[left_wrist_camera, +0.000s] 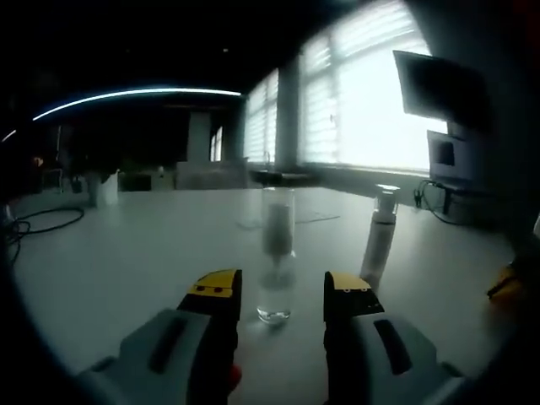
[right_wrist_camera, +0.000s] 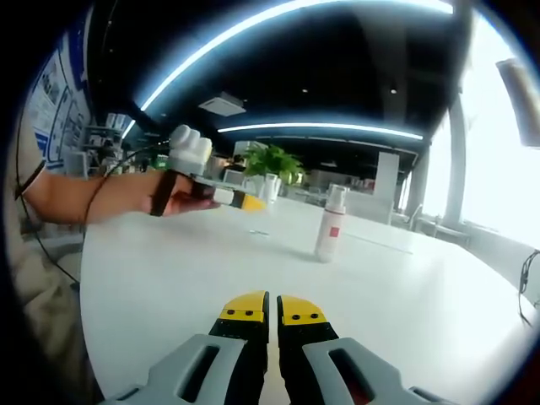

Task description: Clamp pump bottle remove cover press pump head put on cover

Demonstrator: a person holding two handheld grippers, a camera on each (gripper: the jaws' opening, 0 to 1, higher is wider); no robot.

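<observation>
Pump bottle (left_wrist_camera: 377,239) upright mid-tabletop, white, well in from the edges | clear cover (left_wrist_camera: 277,253) standing just beside it, directly ahead of left gripper (left_wrist_camera: 282,291), jaws wide, holding nothing | right gripper (right_wrist_camera: 271,310) low over white table (right_wrist_camera: 405,287), jaws nearly together, holding nothing | person's hand (right_wrist_camera: 181,196) carries the left gripper.

bottle (right_wrist_camera: 330,223): white, red label | cover (left_wrist_camera: 276,253): clear | grippers (left_wrist_camera: 281,295) (right_wrist_camera: 272,314): grey, yellow tips | table (right_wrist_camera: 405,287): white | plant (right_wrist_camera: 272,159): green
</observation>
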